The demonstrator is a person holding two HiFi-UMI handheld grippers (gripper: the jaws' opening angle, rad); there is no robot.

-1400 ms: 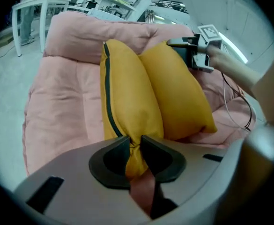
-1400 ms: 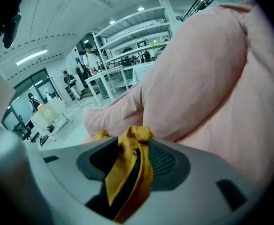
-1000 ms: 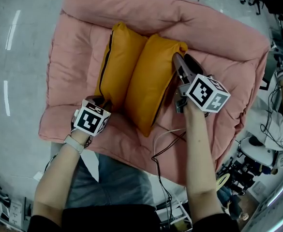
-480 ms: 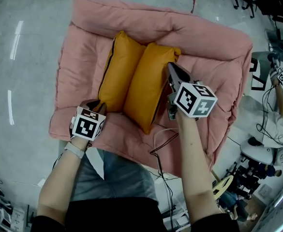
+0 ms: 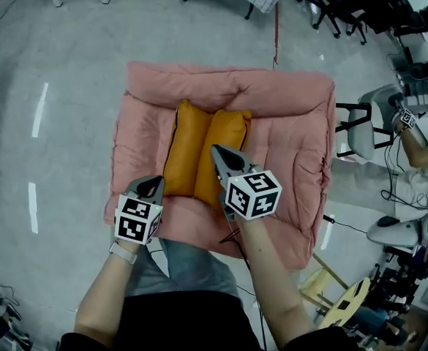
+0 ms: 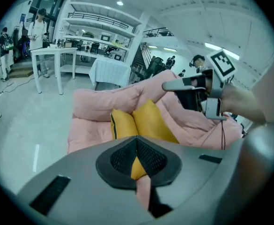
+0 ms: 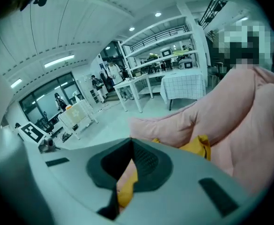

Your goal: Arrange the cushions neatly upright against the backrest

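Closing empty, left hand-held gripper (image 5: 154,184) and right hand-held gripper (image 5: 218,153) have withdrawn; two orange leather cushions (image 5: 197,148) stand against pink padded backrest (image 5: 228,88), likely finished.

lab with equipment shelves (image 6: 100,37), worktables (image 6: 56,52)

left cushion (image 5: 183,148) touching right cushion (image 5: 226,152) | on sofa (image 5: 294,163) | against backrest (image 5: 228,86)
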